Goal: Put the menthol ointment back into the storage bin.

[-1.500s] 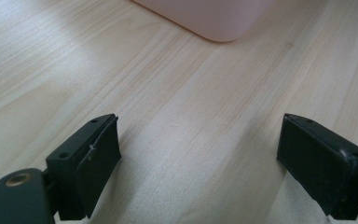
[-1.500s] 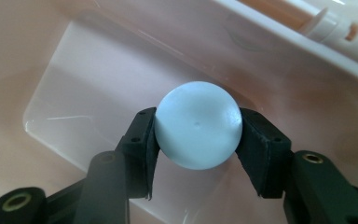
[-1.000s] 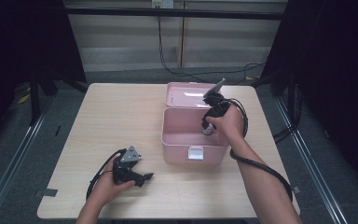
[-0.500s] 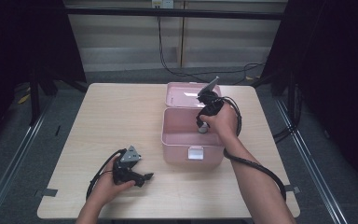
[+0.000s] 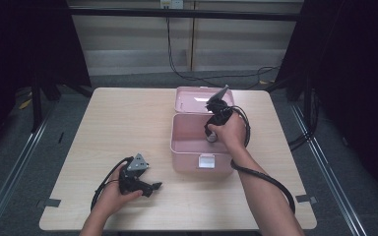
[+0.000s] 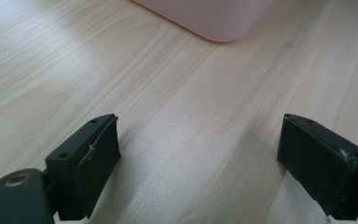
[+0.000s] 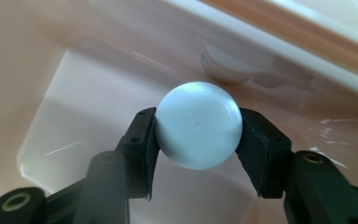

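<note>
On the desk (image 5: 128,123) stands a pink storage box (image 5: 197,147) with its lid open, well right of and beyond the left hand-held gripper (image 5: 145,184), which rests low over bare wood with its jaws spread wide and nothing between them. The right hand-held gripper (image 5: 211,135) is the nearer: it reaches down inside the box. Its jaws clamp a pale blue ball (image 7: 198,131) from both sides, just above the box floor; being round, the ball has no long axis.

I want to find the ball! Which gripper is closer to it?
Right. The right gripper is squeezing the pale ball inside the pink box. The left gripper rests open on the table, away from the box.
</note>
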